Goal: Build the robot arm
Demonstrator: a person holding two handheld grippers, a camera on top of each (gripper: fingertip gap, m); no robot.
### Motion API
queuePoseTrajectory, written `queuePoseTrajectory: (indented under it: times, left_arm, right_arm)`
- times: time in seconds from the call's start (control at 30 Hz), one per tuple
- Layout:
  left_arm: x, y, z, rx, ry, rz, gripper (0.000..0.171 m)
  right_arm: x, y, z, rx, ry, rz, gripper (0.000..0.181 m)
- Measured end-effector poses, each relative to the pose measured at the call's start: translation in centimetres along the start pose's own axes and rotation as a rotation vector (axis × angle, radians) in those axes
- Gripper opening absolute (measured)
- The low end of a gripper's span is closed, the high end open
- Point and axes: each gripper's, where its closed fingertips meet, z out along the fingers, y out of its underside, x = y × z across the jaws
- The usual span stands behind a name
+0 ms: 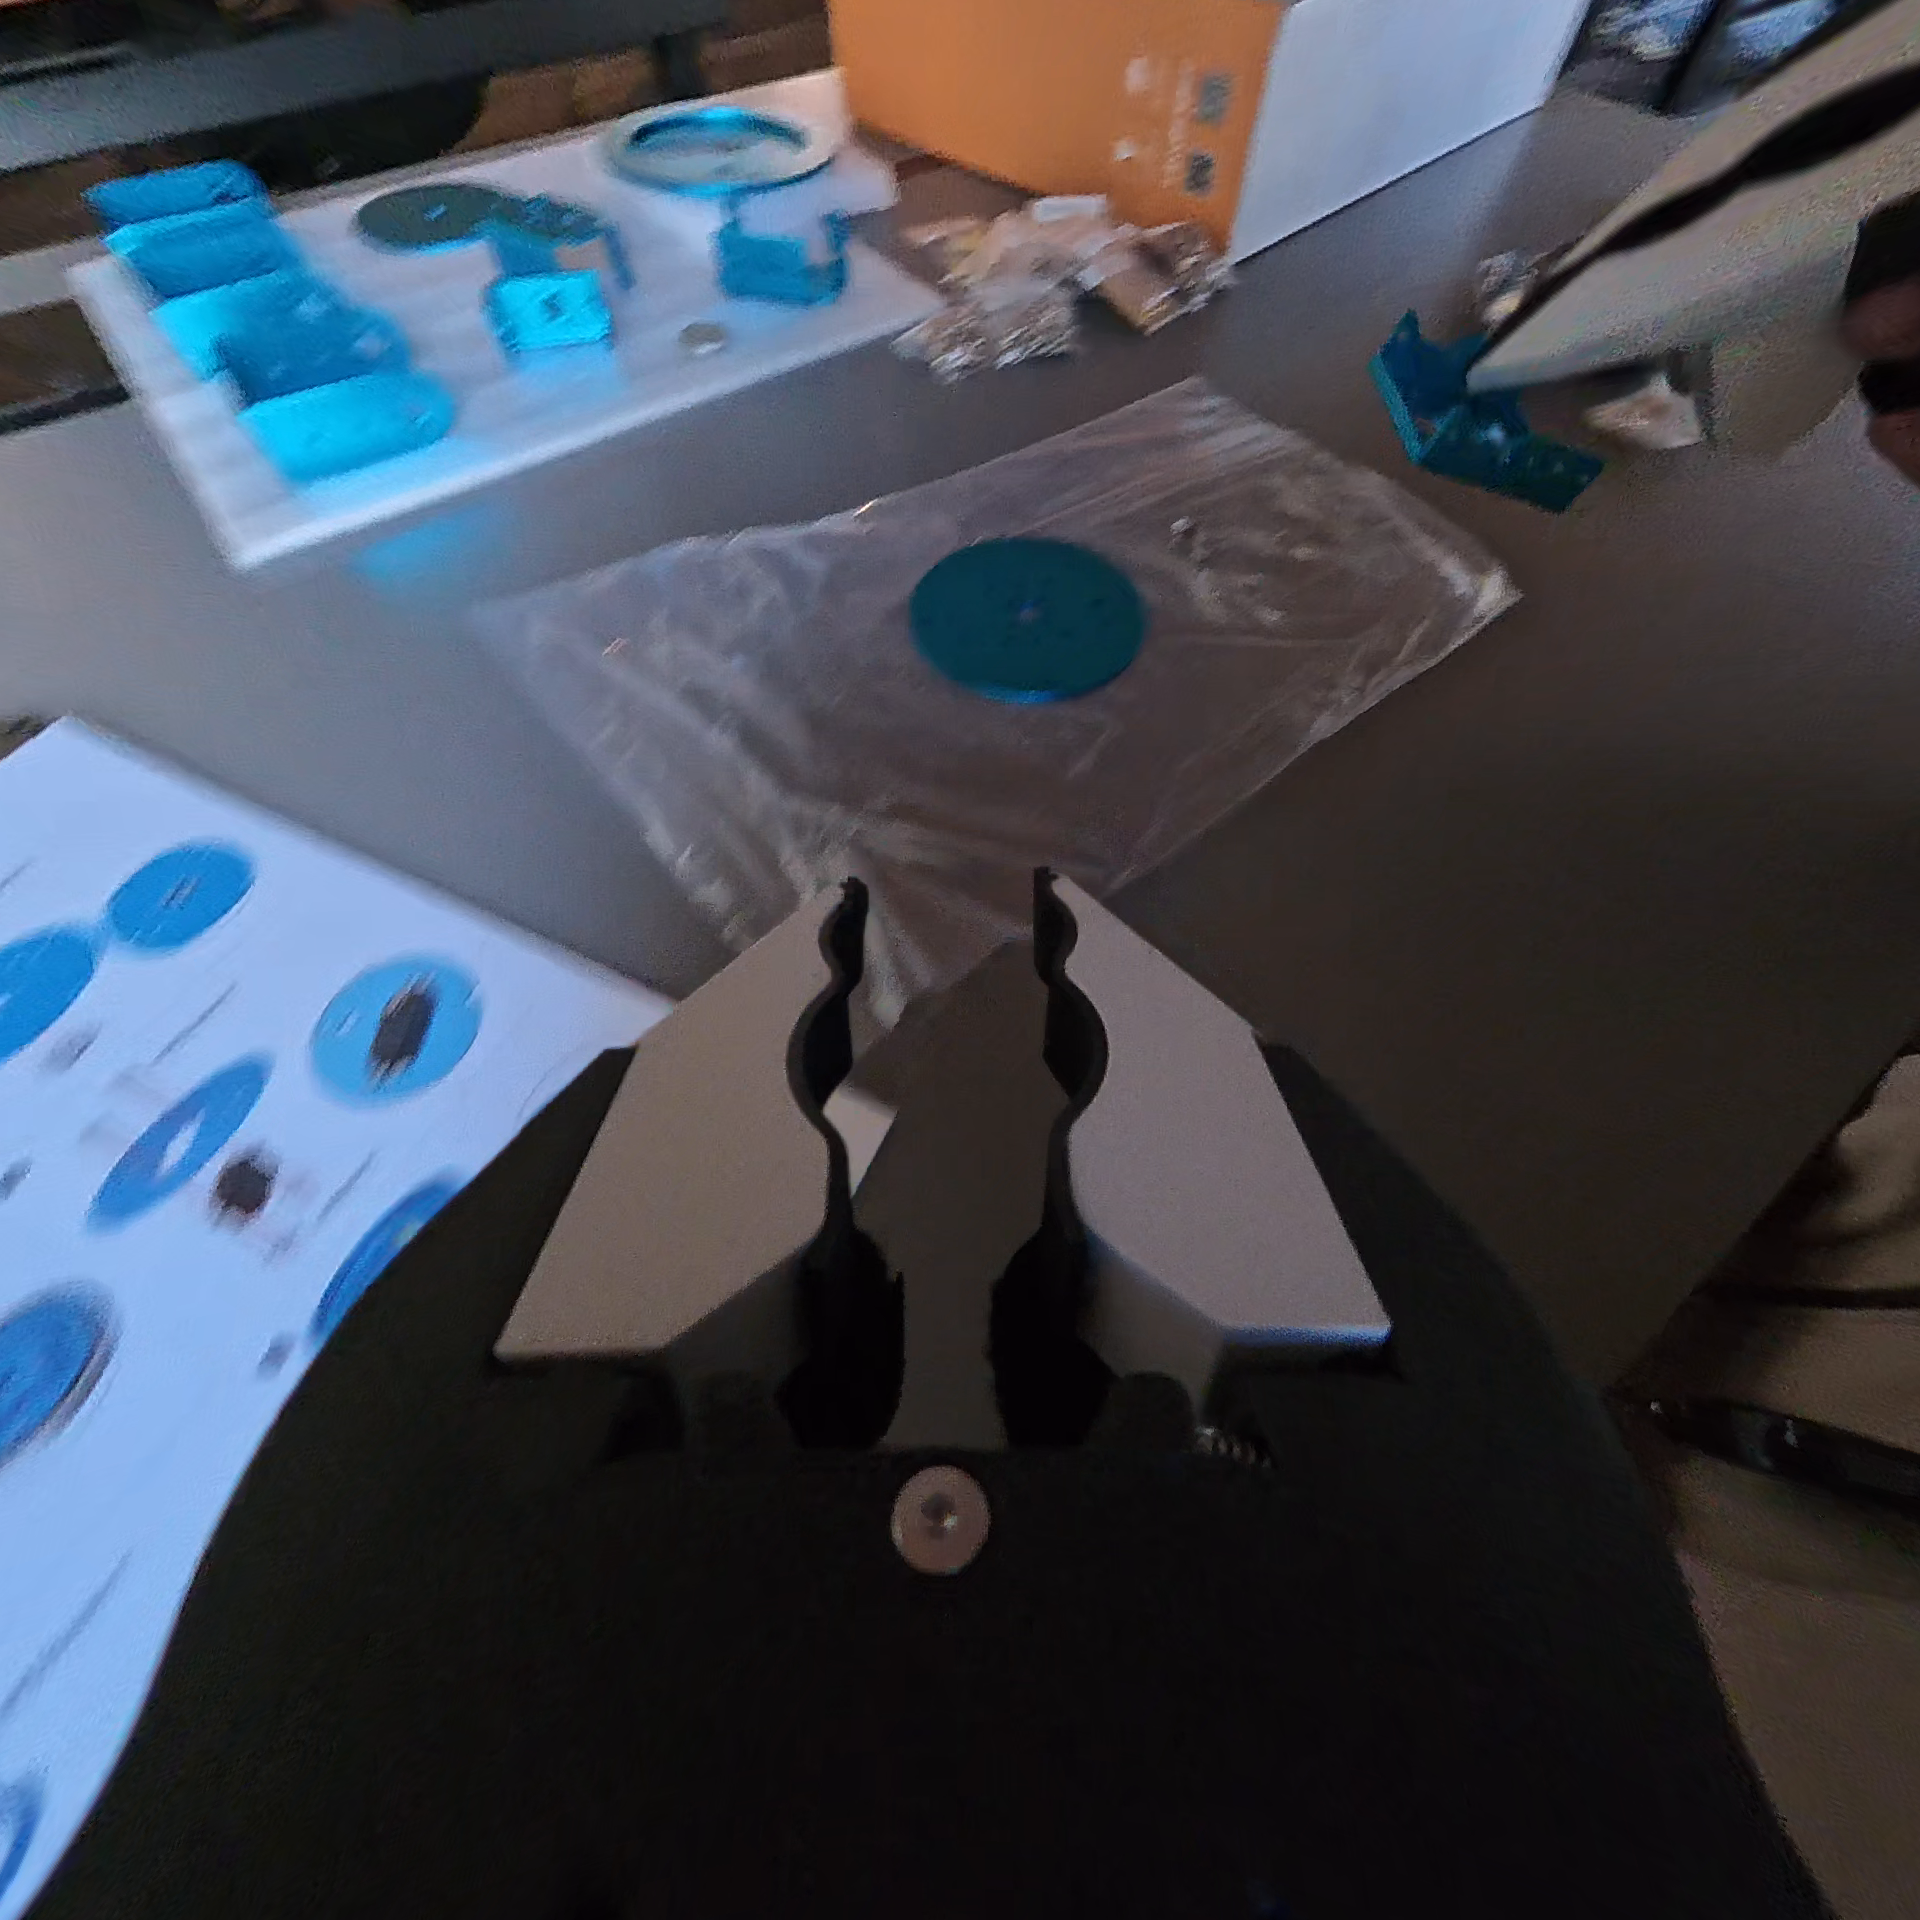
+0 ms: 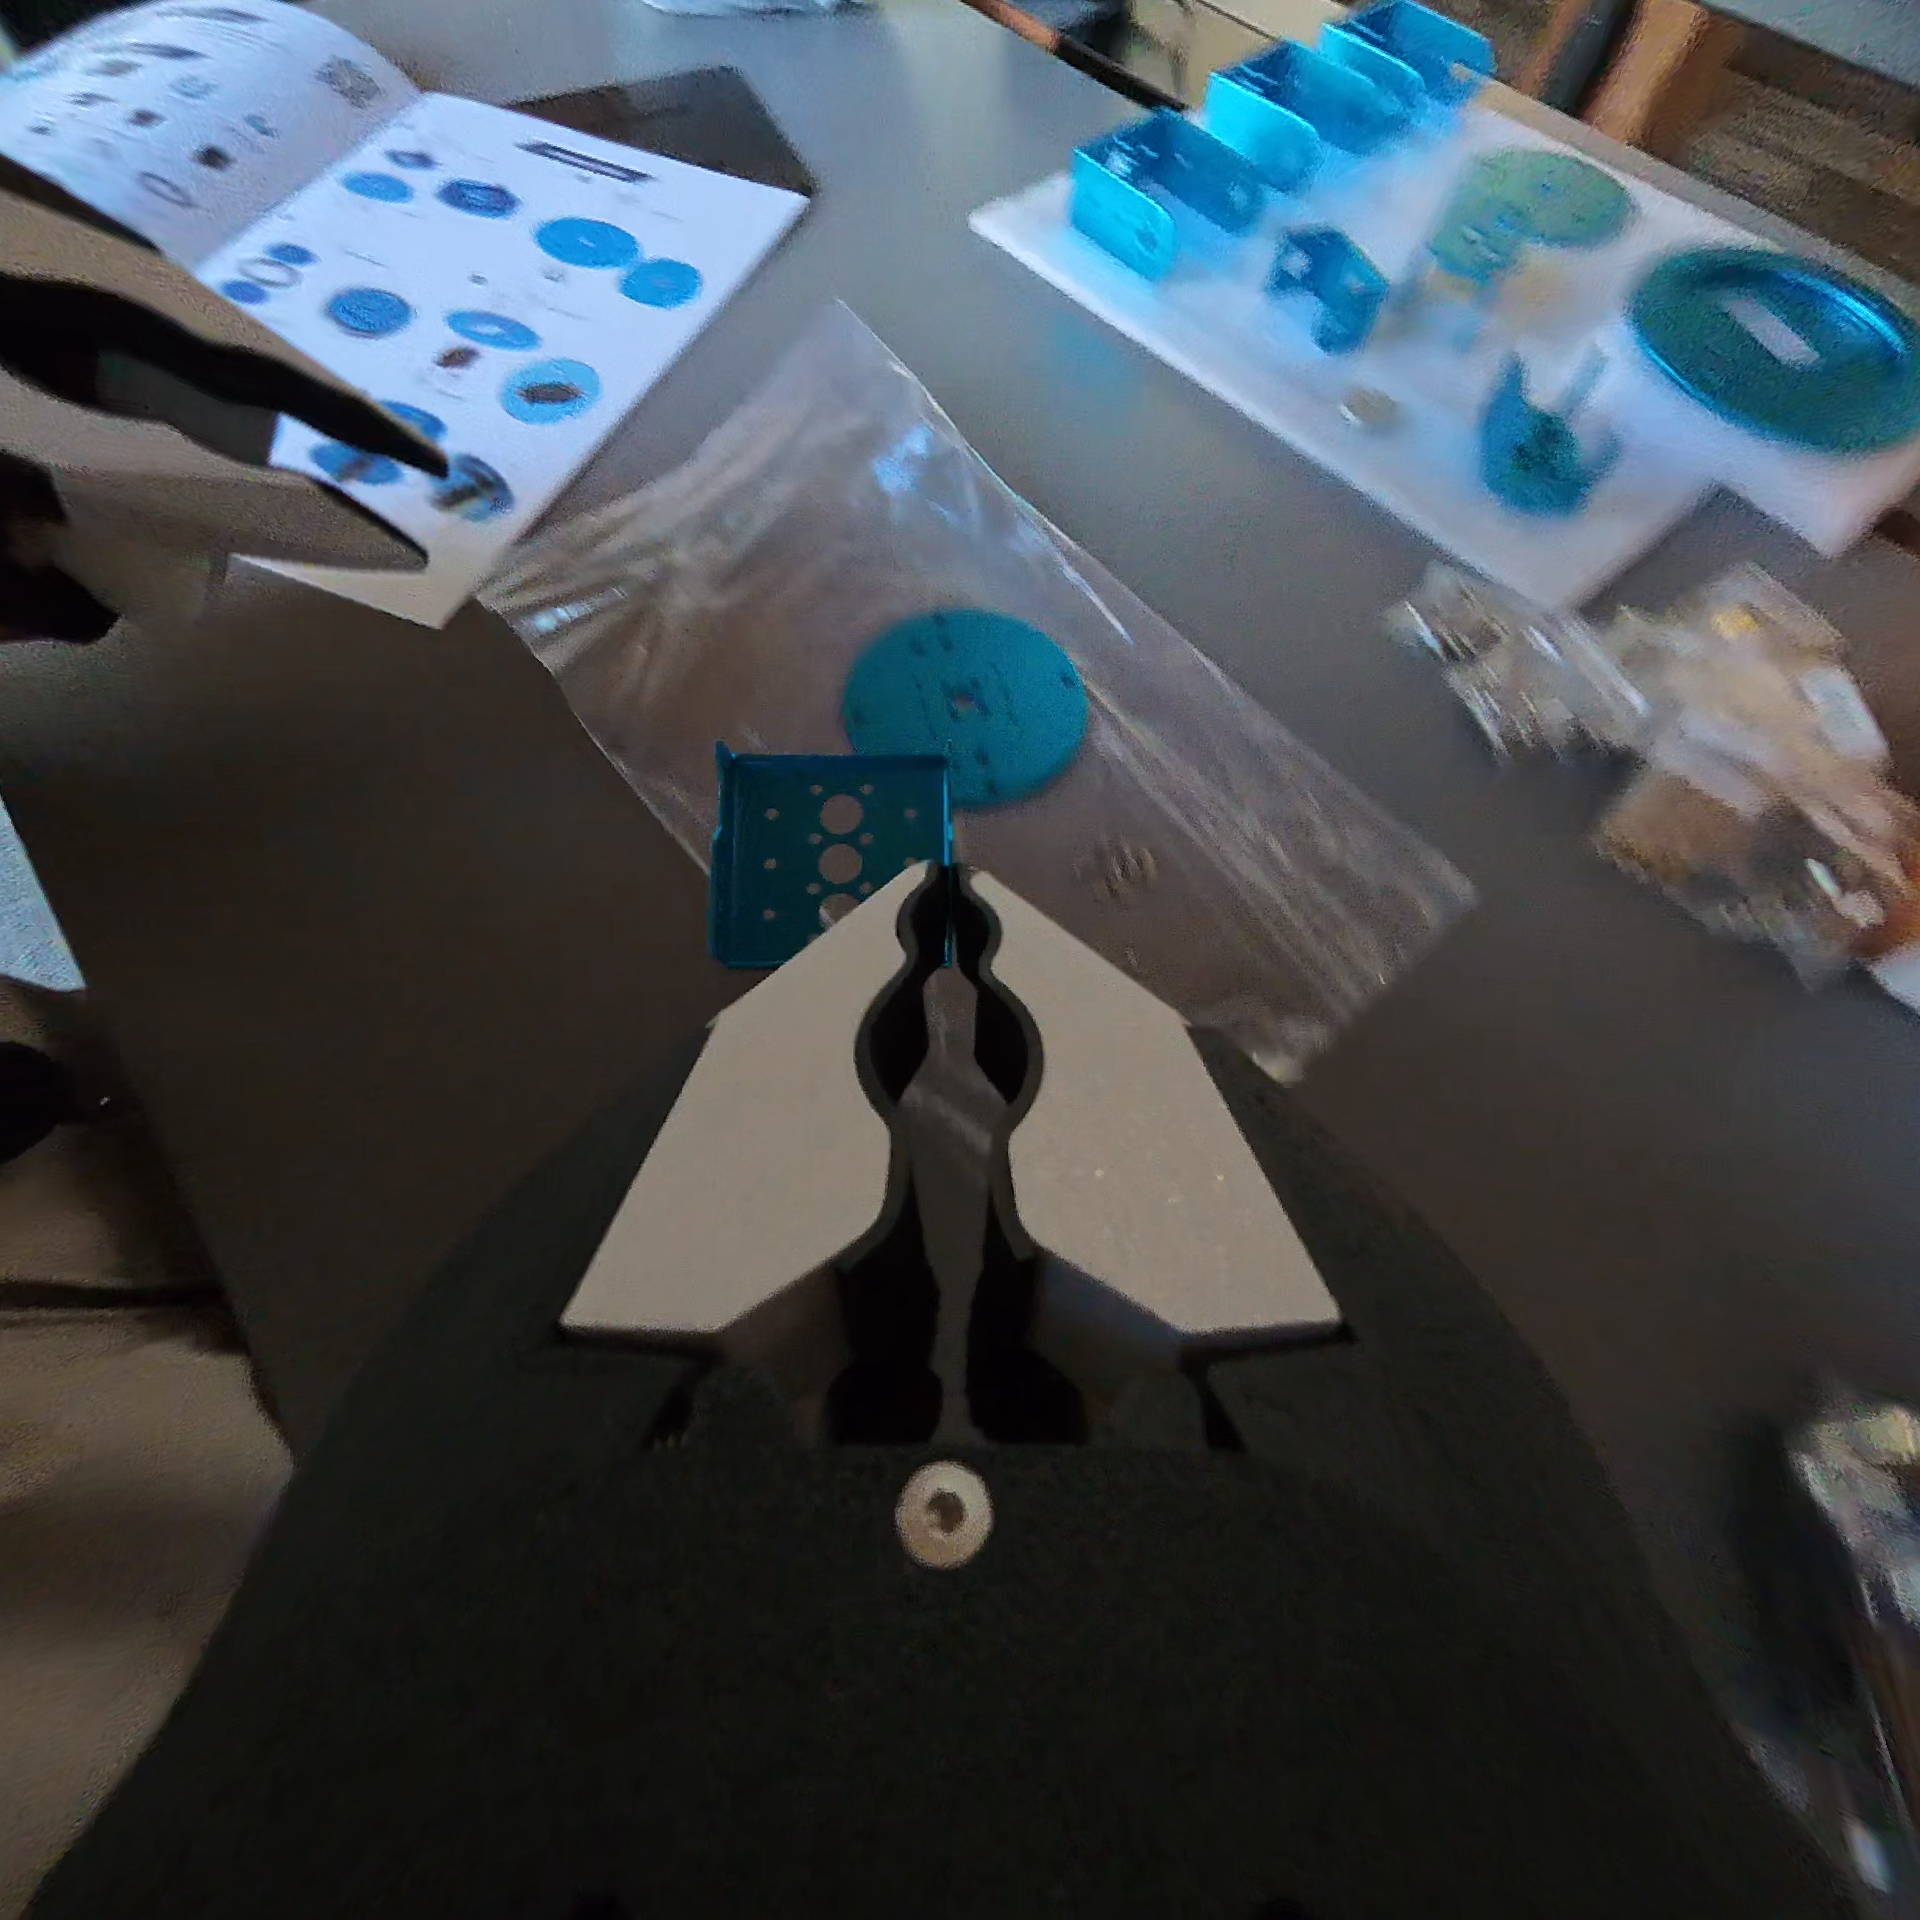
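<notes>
Left gripper (image 1: 945, 894): jaws apart, nothing between them, above the near edge of a clear plastic bag (image 1: 1039, 727) on the grey table (image 1: 1455, 935). A blue disc (image 1: 1027, 621) lies on the bag. Right gripper (image 2: 948, 871): closed on the side wall of a blue bracket (image 2: 821, 852), held over the table just beside the bag. An open booklet (image 2: 499, 260) lies beyond.

Each gripper, left gripper (image 1: 945, 894) and right gripper (image 2: 948, 878), has a matte black body carrying two light grey wedge-shaped fingers (image 1: 717, 1174) with black scalloped inner pads (image 2: 883, 1039). A silver socket-head screw (image 1: 938, 1524) sits centrally at lower centre of the frame. The person wears beige clothing (image 1: 1808, 1558) at the right edge.
</notes>
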Motion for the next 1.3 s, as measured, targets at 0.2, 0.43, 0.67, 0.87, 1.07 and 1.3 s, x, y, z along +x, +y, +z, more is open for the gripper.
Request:
queuePoseTrajectory:
  times: [0.2,0.43,0.67,0.87,1.07,1.3]
  left_arm:
    - [-7.2,3.6,-7.3,0.01,-0.259,-0.223,0.031]
    - [-16.5,6.0,-12.8,-0.013,-0.512,-0.346,0.04]
    - [-19.3,6.0,-12.4,-0.033,-0.5,-0.36,0.043]
    - [-12.8,2.9,-8.7,0.06,-0.143,-0.26,0.042]
    - [-6.3,-0.4,-6.0,0.027,0.345,-0.363,0.043]
    - [-1.5,-0.9,-4.8,-0.083,0.529,-0.076,0.031]
  right_arm:
    - [-2.6,-5.0,7.1,0.007,-0.197,-0.103,0.0]
    - [-2.8,-6.3,11.4,0.016,-0.228,-0.121,0.0]
    - [-2.6,-6.4,12.3,0.036,-0.236,-0.064,0.0]
    - [-6.4,-8.2,12.4,0.084,-0.393,-0.116,0.0]
    - [-14.3,-8.3,10.7,0.088,-0.636,-0.645,0.0]
    - [-16.8,-7.7,10.9,0.101,-0.746,-0.695,0.0]
